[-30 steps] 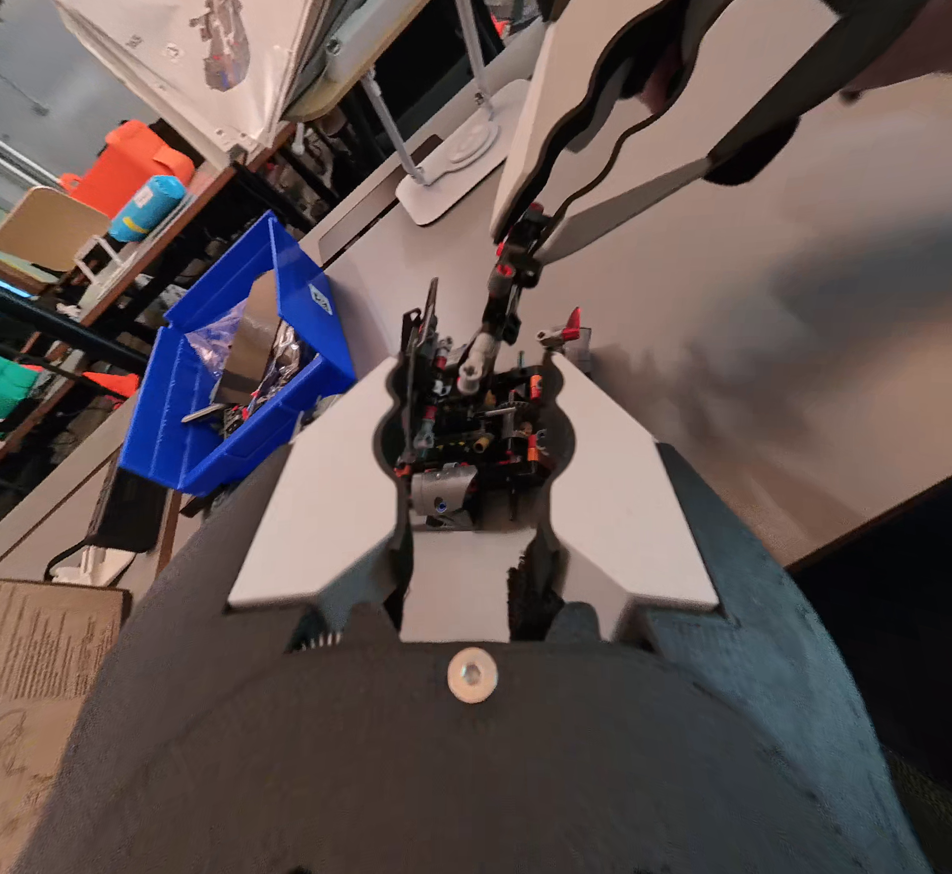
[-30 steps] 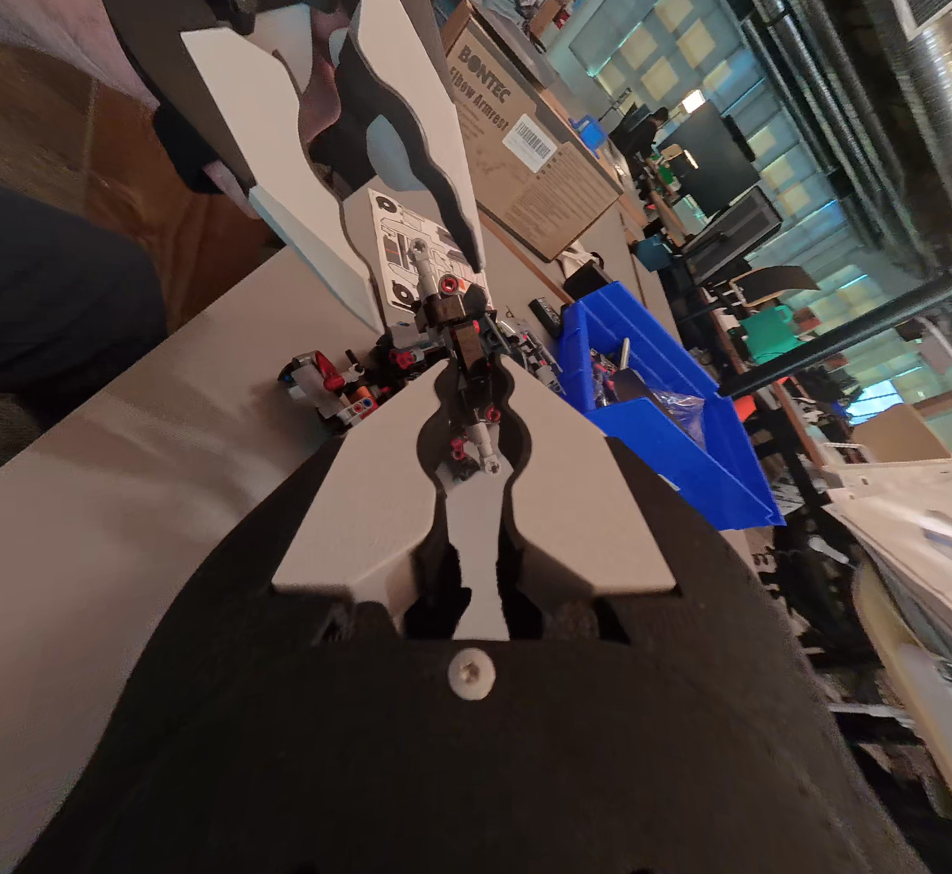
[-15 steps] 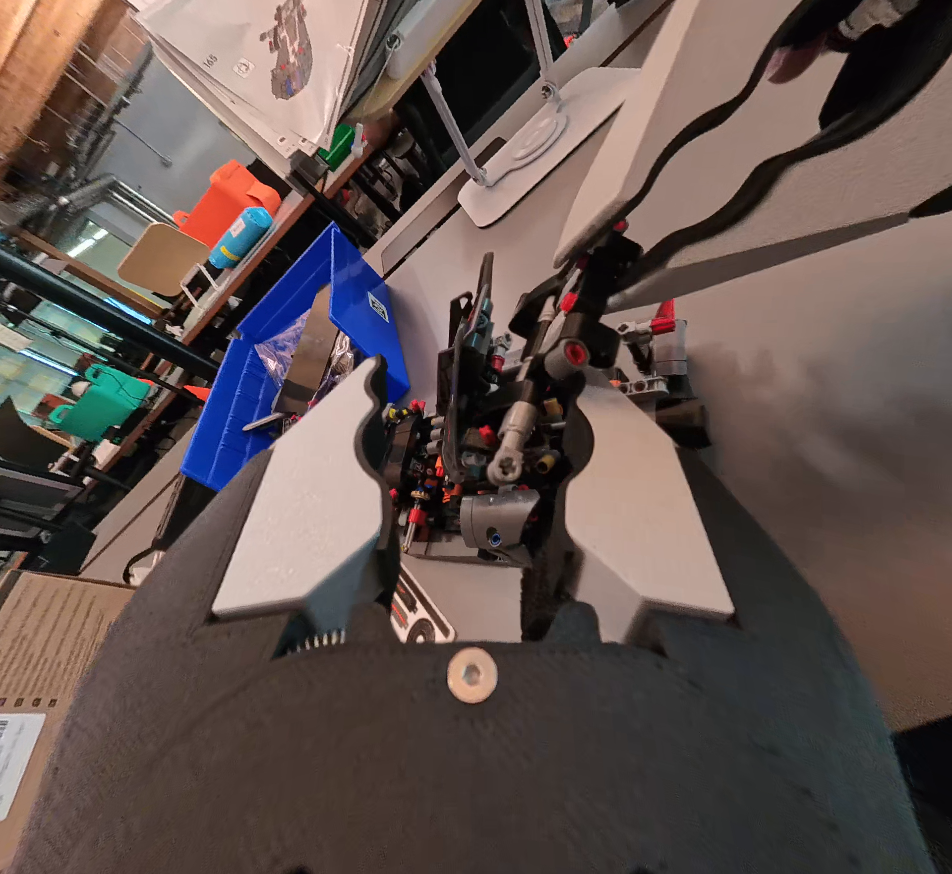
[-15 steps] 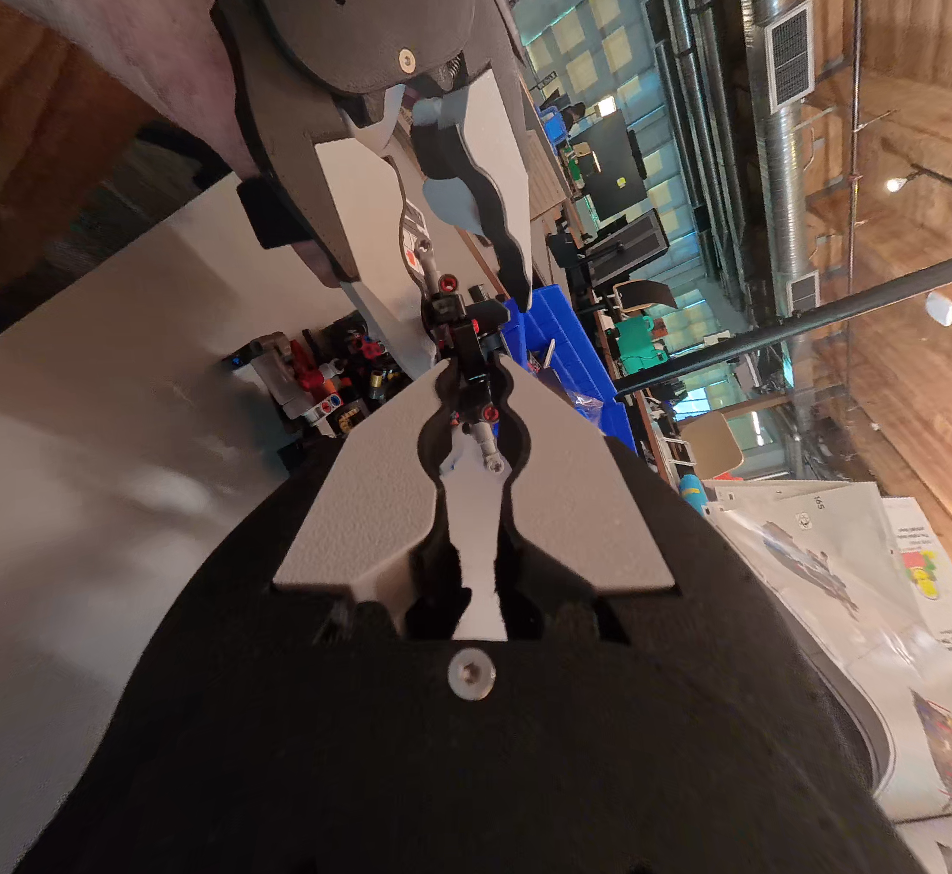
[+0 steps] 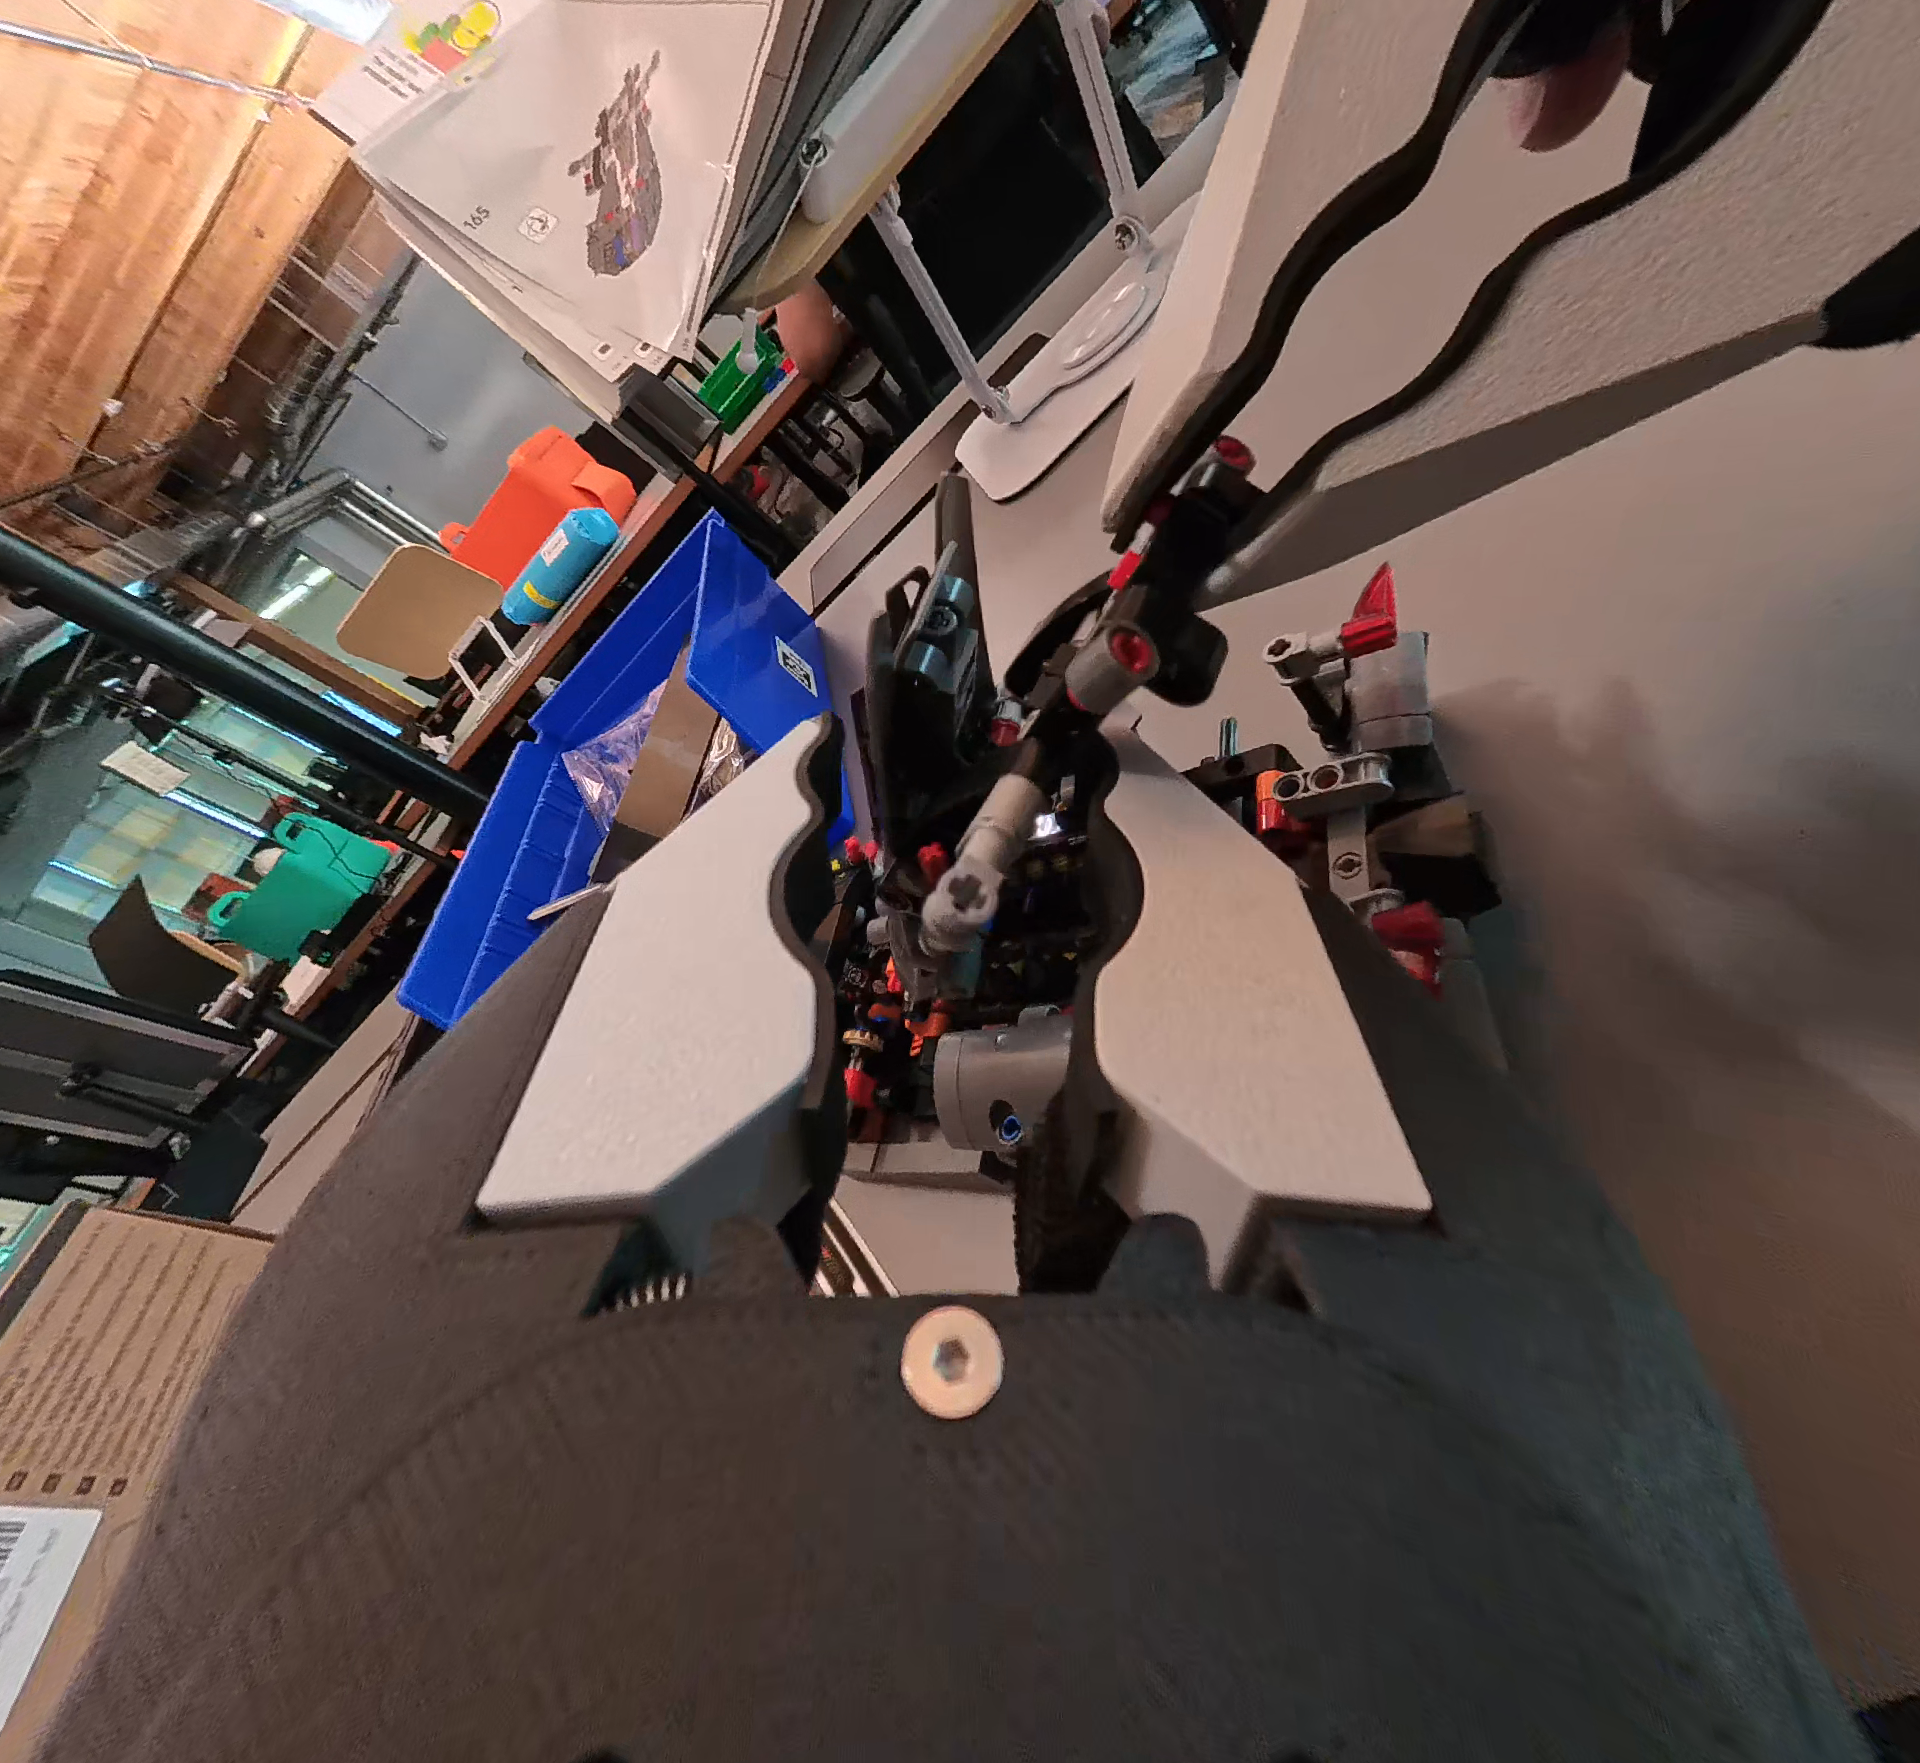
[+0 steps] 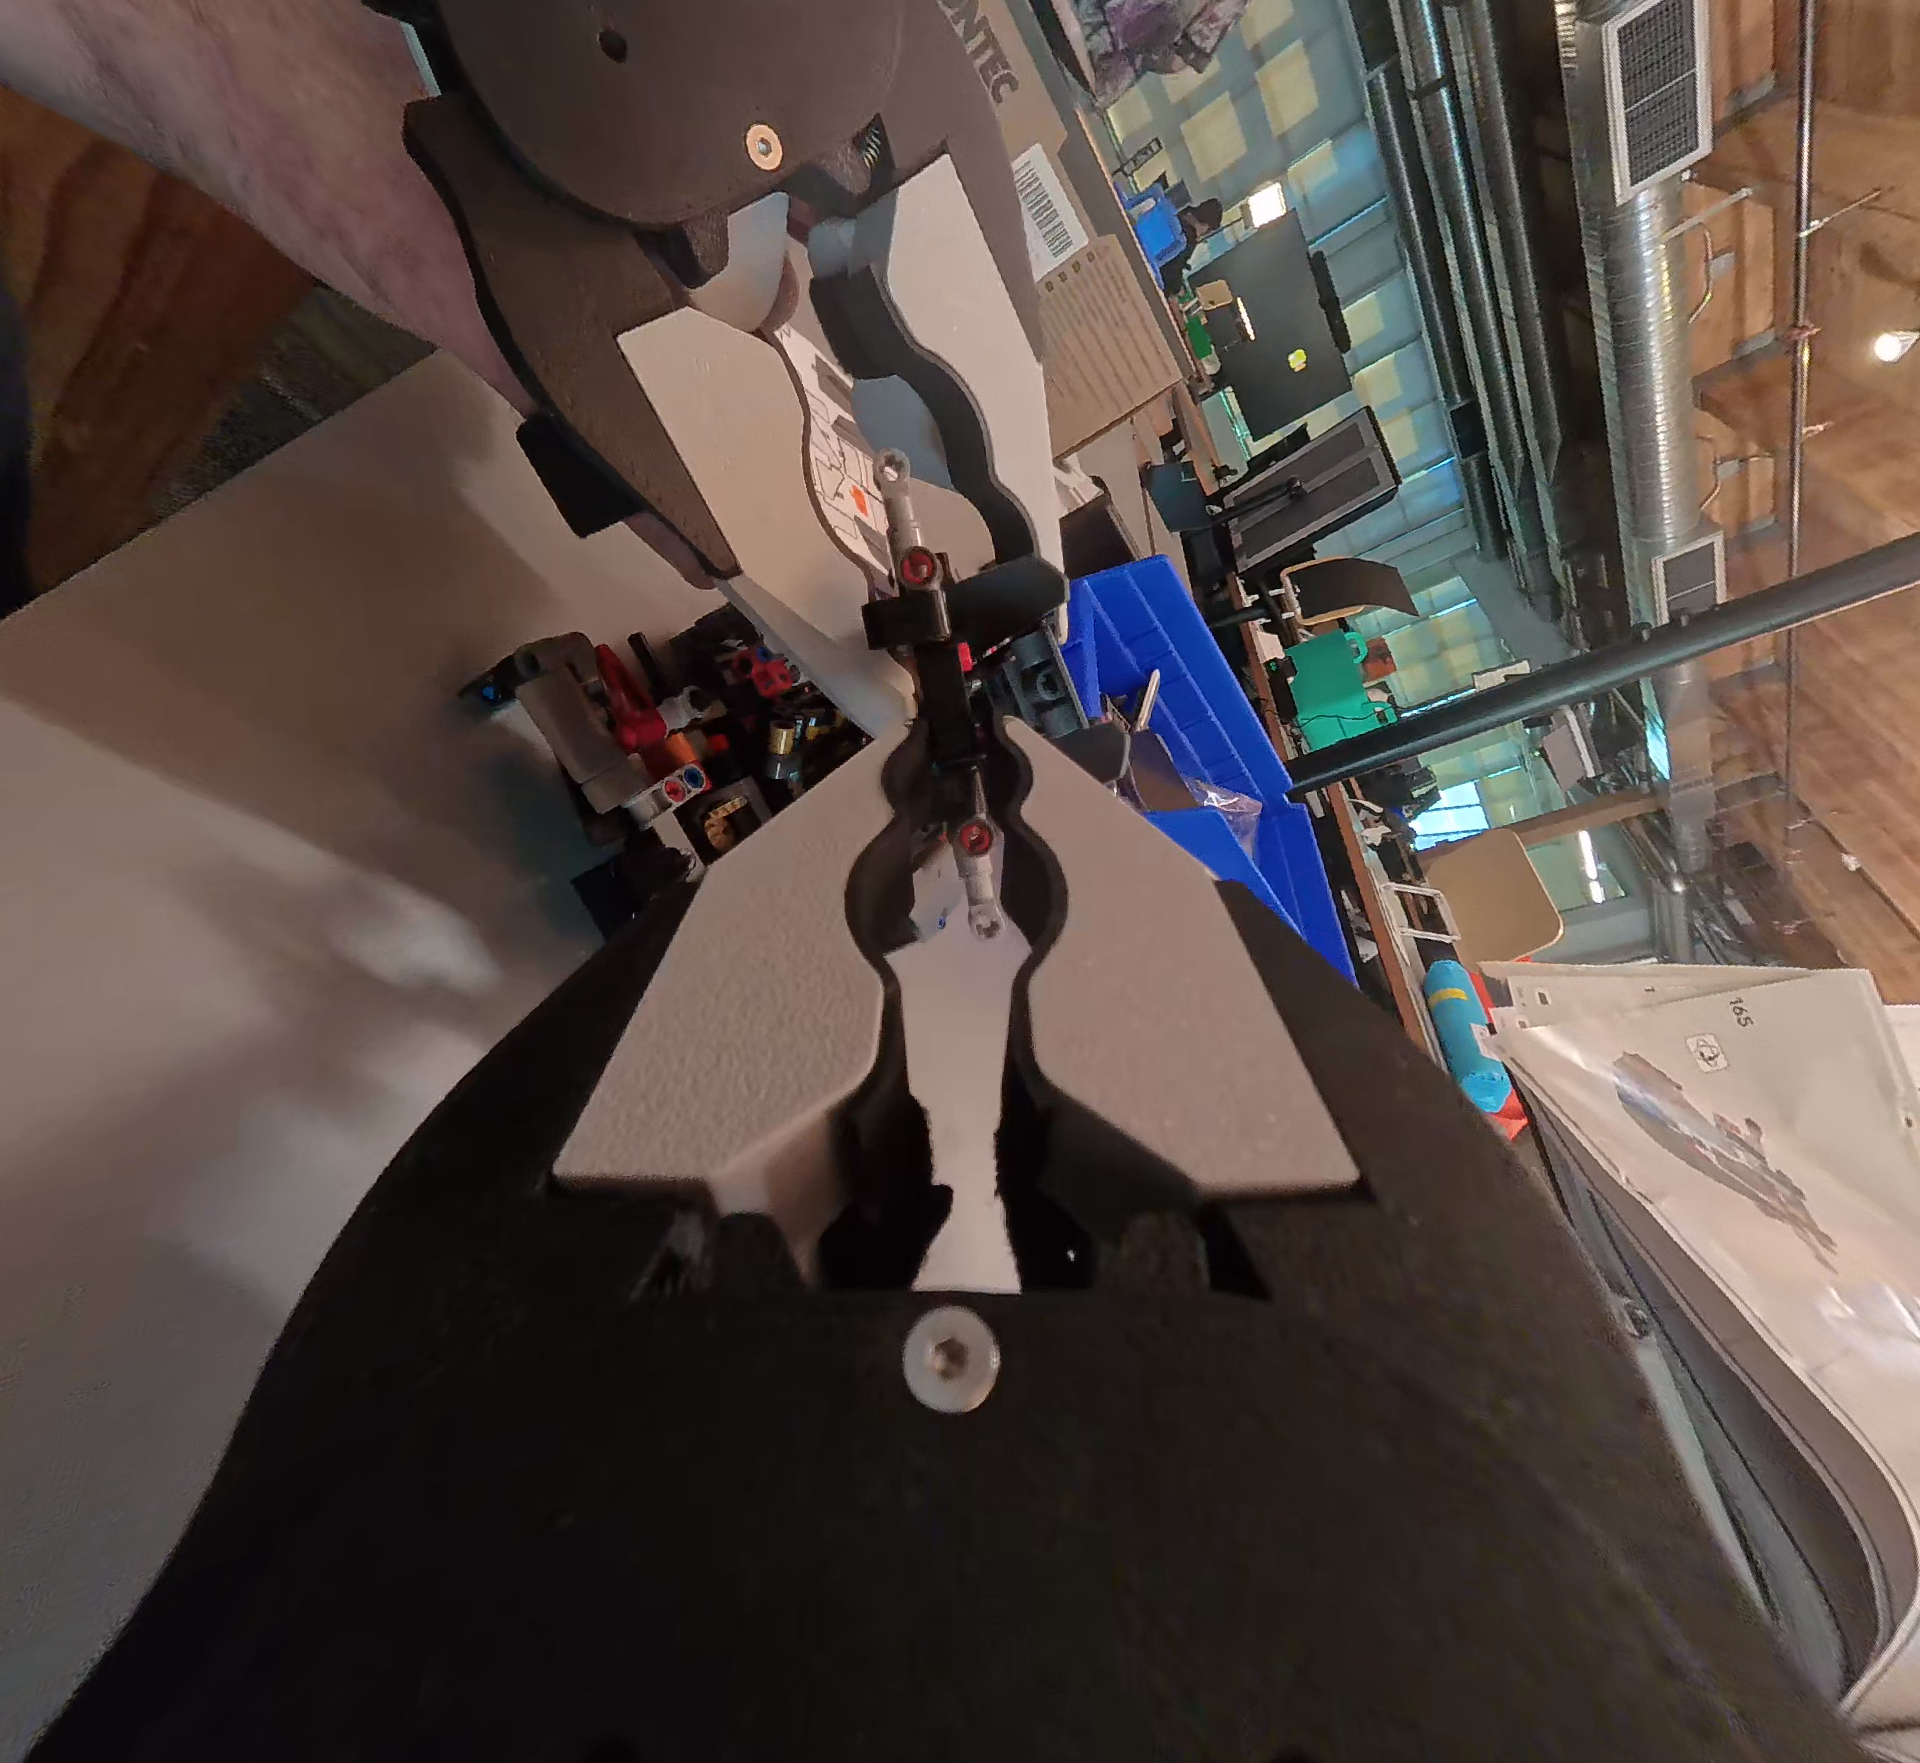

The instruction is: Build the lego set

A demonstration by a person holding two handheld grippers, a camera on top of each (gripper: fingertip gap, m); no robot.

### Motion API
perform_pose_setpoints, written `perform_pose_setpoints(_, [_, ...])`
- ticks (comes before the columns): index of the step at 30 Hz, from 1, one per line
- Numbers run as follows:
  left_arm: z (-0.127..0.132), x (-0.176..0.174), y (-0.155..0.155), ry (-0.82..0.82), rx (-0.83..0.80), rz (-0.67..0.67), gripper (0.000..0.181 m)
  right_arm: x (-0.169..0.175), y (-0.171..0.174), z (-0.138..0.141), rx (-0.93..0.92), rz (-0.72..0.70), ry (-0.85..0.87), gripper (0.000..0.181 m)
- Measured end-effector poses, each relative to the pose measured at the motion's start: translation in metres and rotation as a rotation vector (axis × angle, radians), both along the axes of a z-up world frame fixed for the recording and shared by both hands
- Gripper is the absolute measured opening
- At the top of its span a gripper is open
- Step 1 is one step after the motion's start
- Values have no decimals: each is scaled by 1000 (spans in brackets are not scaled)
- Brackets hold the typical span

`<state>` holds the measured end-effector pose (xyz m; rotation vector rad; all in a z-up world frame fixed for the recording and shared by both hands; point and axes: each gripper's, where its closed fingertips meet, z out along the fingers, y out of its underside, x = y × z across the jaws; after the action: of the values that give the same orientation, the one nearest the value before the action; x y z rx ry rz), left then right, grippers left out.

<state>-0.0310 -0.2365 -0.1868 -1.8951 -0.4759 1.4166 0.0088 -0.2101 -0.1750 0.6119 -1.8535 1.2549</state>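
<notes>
Between both grippers: right gripper clamps lego rod; left gripper gapes around it. Printed cardboard box shows only rightside; orange case only leftside.

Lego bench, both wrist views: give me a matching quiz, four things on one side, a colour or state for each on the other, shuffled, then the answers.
Things:
1. parts bin
2. right gripper
3. left gripper
4. instruction booklet

States:
A. open, its fingers apart either side of the pin assembly's tip
B. blue
C. lying open on a stand
D. shut on the black and grey pin assembly

Pairs: 1-B, 2-D, 3-A, 4-C
</notes>
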Motion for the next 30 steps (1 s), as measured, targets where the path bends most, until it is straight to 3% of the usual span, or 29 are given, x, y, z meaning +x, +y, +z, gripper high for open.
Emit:
perform_pose_setpoints(12, [2,-8,-2,72,-7,19,36,-7,-1,4,10,5,8,8])
perform_pose_setpoints(19, [8,-15,-4,76,1,2,47,-15,-1,7,71,34,-4,8])
perform_pose_setpoints(30, [9,-17,2,81,-5,-82,35,-20,-5,13,83,76,-16,8])
